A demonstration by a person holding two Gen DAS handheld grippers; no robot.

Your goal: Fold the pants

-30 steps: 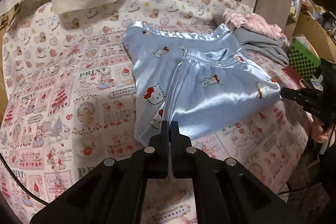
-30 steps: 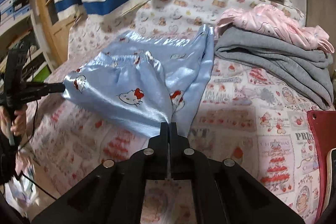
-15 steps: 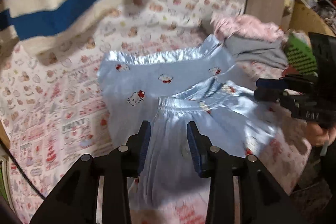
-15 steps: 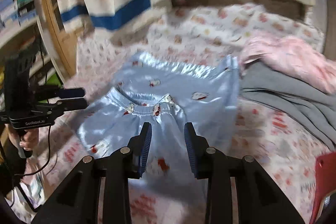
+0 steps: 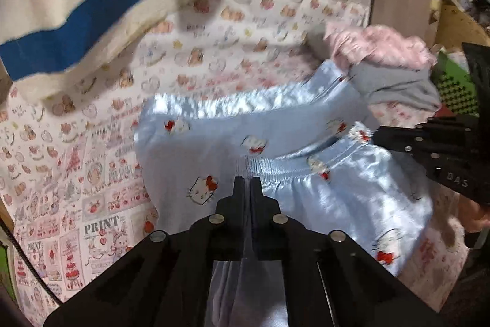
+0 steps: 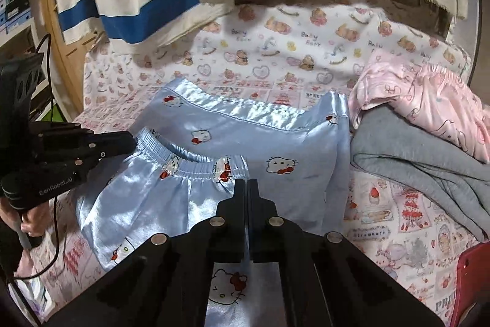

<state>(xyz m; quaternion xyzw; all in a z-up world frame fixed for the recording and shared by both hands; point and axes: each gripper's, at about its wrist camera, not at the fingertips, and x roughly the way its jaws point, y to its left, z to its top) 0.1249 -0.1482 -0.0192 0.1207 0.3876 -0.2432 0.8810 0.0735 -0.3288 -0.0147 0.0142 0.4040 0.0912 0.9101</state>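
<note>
Left gripper [image 5: 247, 184]: jaws closed, pinching the elastic waistband of the blue satin pants [image 5: 306, 143]. Right gripper [image 6: 246, 186]: jaws closed on the same waistband's opposite end. Pants lie folded on the bed [image 6: 306, 51] just ahead. Beyond, right: grey garment [image 6: 413, 155], pink garment [image 6: 422, 100].

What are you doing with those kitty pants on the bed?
A person is folding the light blue satin pants on the bed, with a two-finger gripper in each hand. The left gripper and the right gripper are each shut on the pants, one at either end of the elastic waistband. The pants are already folded partway, with the waistband end lying over the rest. A pink garment and a grey garment sit piled beside them.
</note>
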